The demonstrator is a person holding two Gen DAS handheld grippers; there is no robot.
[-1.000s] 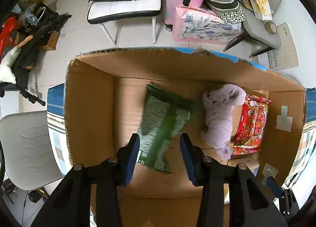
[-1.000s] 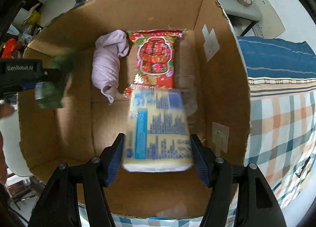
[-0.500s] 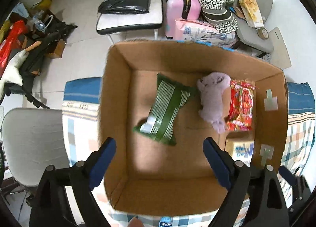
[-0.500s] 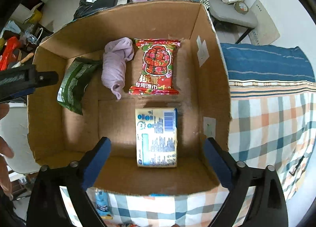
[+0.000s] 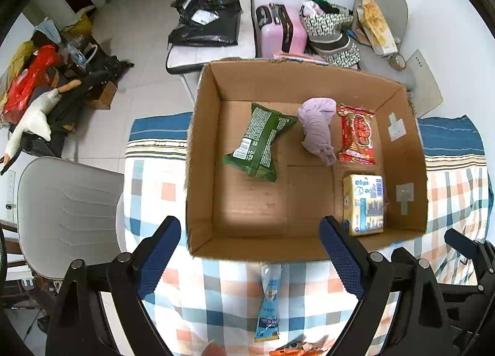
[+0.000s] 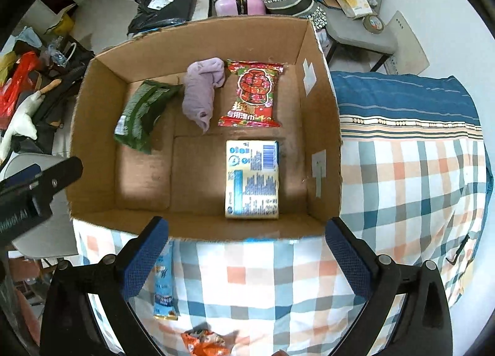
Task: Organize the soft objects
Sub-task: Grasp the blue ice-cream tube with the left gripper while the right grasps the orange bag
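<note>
Blue snack packet is lying limp on the checked bedspread, inviting a mid-body pinch, while both grippers are hovering wide, holding nothing.

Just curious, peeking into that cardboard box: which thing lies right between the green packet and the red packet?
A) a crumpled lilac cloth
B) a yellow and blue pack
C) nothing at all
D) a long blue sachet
A: the crumpled lilac cloth lies between the green packet and the red packet in the cardboard box.
</note>
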